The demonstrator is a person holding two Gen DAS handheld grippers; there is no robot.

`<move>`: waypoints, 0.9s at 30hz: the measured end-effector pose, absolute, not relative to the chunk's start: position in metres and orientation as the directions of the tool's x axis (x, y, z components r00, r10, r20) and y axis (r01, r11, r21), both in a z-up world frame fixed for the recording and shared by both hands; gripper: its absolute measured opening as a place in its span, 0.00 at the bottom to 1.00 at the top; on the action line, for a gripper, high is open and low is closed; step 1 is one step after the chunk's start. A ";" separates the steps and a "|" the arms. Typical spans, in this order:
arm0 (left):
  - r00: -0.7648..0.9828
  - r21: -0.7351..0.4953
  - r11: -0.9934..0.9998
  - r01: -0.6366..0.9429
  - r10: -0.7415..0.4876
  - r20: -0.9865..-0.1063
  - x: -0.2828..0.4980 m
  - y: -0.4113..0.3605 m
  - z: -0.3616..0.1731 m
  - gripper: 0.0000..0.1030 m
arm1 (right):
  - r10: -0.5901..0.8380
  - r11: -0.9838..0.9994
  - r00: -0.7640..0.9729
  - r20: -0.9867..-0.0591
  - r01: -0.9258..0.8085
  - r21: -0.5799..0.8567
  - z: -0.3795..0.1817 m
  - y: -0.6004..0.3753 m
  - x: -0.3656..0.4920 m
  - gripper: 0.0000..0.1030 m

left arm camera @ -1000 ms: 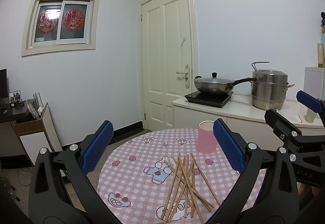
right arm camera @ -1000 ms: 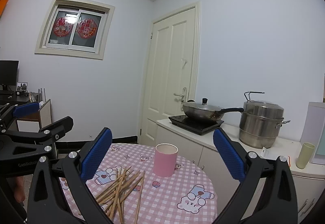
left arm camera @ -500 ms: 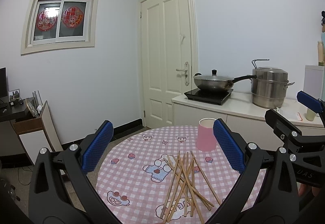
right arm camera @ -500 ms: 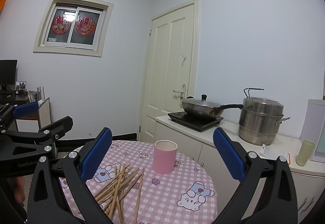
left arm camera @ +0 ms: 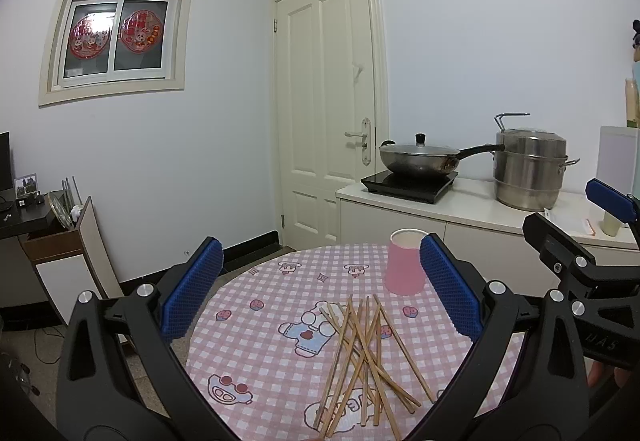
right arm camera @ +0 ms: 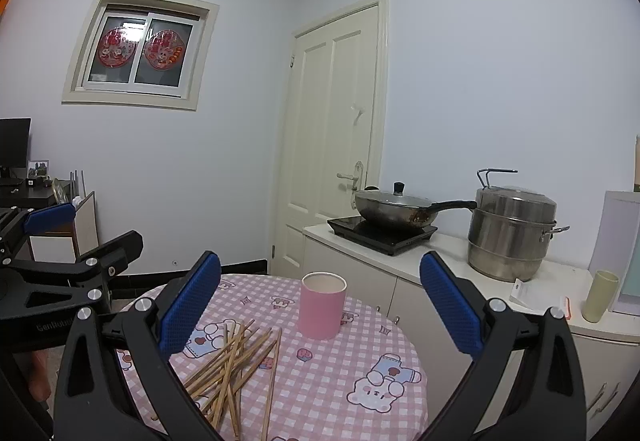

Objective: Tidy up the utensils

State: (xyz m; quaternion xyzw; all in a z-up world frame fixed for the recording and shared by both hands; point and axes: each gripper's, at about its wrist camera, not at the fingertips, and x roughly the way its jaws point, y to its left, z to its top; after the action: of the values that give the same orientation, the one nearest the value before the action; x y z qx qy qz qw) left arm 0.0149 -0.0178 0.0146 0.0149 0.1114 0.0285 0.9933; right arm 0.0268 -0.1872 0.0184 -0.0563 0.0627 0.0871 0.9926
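Observation:
Several wooden chopsticks [left arm camera: 366, 357] [right arm camera: 234, 365] lie in a loose crossed pile on a round table with a pink checked cloth [left arm camera: 272, 325] [right arm camera: 340, 373]. A pink cup [left arm camera: 404, 263] [right arm camera: 323, 305] stands upright just beyond the pile. My left gripper [left arm camera: 320, 293] hovers above the table's near side, open, nothing between its blue pads. My right gripper [right arm camera: 320, 311] is open too and holds nothing, with the cup seen between its fingers. Each gripper shows at the edge of the other's view.
A white counter [left arm camera: 480, 207] behind the table carries a hob with a lidded wok [left arm camera: 420, 159], a steel steamer pot [left arm camera: 528, 169] and a pale green cup [right arm camera: 599, 296]. A closed door [left arm camera: 332, 113] is at the back, a cabinet [left arm camera: 60, 261] at left.
Both views have tilted slightly down and drawn back a little; the table, chopsticks and cup sit marginally lower and closer. Neither gripper has changed its opening.

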 end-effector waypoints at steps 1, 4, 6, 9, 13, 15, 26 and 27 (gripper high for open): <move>0.973 0.036 0.998 -0.052 0.059 -0.221 0.015 -0.017 0.015 0.94 | 0.165 0.979 0.977 -0.135 -0.179 -0.100 0.018 -0.187 0.027 0.93; 0.973 0.035 0.998 -0.051 0.058 -0.221 0.015 -0.018 0.014 0.94 | 0.163 0.979 0.977 -0.135 -0.177 -0.099 0.018 -0.187 0.026 0.93; 0.973 0.035 0.998 -0.051 0.058 -0.222 0.015 -0.018 0.014 0.94 | 0.164 0.979 0.977 -0.136 -0.177 -0.097 0.018 -0.187 0.026 0.93; 0.973 0.035 0.998 -0.052 0.058 -0.222 0.015 -0.018 0.014 0.94 | 0.163 0.980 0.977 -0.136 -0.177 -0.095 0.019 -0.188 0.026 0.93; 0.973 0.032 0.998 -0.048 0.054 -0.224 0.016 -0.019 0.014 0.94 | 0.165 0.980 0.977 -0.139 -0.178 -0.092 0.018 -0.189 0.027 0.93; 0.973 0.032 0.998 -0.048 0.054 -0.224 0.016 -0.019 0.014 0.94 | 0.164 0.980 0.977 -0.139 -0.178 -0.092 0.018 -0.189 0.027 0.93; 0.973 0.037 0.998 -0.052 0.059 -0.222 0.017 -0.019 0.015 0.94 | 0.164 0.980 0.976 -0.143 -0.178 -0.090 0.018 -0.188 0.027 0.93; 0.973 0.038 0.998 -0.052 0.059 -0.222 0.017 -0.019 0.015 0.94 | 0.163 0.980 0.976 -0.143 -0.177 -0.091 0.018 -0.188 0.027 0.93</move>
State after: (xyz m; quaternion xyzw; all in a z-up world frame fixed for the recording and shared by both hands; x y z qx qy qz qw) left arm 0.0166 -0.0194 0.0146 0.0158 0.1121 0.0280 0.9932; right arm 0.0273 -0.1884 0.0177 -0.0514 0.0675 0.0856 0.9927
